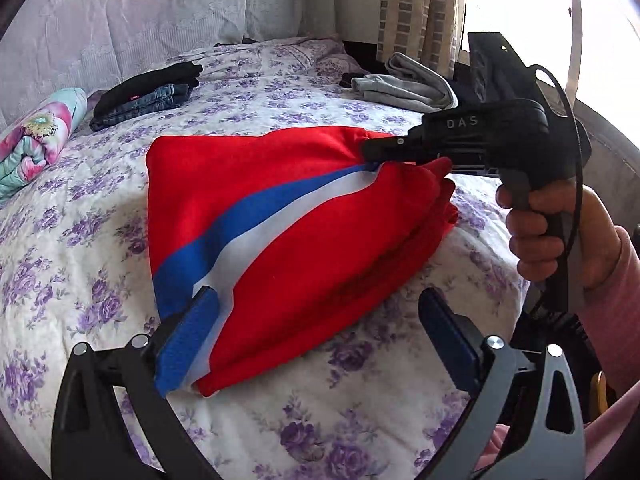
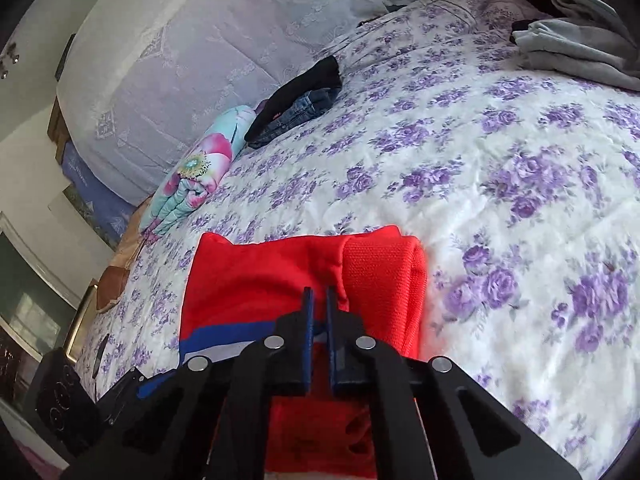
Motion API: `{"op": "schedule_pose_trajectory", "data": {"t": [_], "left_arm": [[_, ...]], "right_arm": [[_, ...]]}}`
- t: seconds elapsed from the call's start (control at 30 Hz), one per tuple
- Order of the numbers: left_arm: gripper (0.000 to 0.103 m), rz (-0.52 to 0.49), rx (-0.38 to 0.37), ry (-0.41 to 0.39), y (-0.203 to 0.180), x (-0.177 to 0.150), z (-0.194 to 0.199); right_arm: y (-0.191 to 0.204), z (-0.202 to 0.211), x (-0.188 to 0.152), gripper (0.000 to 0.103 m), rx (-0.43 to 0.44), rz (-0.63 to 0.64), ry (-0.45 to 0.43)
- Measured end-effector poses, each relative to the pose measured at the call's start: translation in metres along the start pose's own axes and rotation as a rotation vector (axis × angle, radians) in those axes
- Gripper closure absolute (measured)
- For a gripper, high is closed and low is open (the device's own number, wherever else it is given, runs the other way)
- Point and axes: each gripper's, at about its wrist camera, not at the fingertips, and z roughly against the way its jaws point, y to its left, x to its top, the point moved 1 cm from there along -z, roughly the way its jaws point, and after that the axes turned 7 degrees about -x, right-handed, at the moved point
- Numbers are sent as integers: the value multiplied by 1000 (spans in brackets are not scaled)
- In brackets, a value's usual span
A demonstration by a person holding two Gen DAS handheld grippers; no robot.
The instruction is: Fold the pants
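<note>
A: Tool state?
B: Right tool point(image 2: 318, 300) pinches the red track pants point(image 1: 280, 232) at their far edge; left tool point(image 1: 320, 320) gapes wide, holding nothing.
A: Room?
B: Pants folded mid-bed point(image 2: 500, 168); bare quilt right.

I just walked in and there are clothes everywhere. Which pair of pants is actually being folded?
Look at the bed with the white quilt printed with purple flowers. On its near edge lie the bright red pants with a blue and white stripe, pinched by the right gripper. The other piles, dark jeans and grey clothes, lie folded farther back.
</note>
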Motion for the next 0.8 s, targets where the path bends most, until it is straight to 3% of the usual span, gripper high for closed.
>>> {"op": "schedule_pose_trajectory", "data": {"t": [0.1,0.2,0.27,0.37,0.47,0.57,0.67,0.7,0.73,0.8], "left_arm": [[6,8,-51,-18,8,15,16],[5,-9,-72,-83,19,40,32],[5,-23,-55,-100,28,61,35],[6,19,-84,-72,51,92,24],[6,123,-166,0,78,110,-3],[6,177,-114,88,101,106,-41],[5,230,18,158,131,84,-72],[5,280,5,171,143,77,-76],[5,336,-26,157,153,76,-71],[6,346,36,119,156,83,-53]], "right_arm": [[25,23,-6,84,-50,101,-61],[56,36,-14,84,27,210,-79],[68,37,-21,84,26,272,-75],[74,32,-33,84,-22,327,-72],[66,28,-42,89,-35,316,-47],[55,24,-56,90,-47,323,-14],[47,28,-71,90,-36,344,-15],[45,29,-73,91,-27,344,-16],[44,30,-74,91,-20,340,-10],[40,33,-73,90,-3,327,-1]]}}
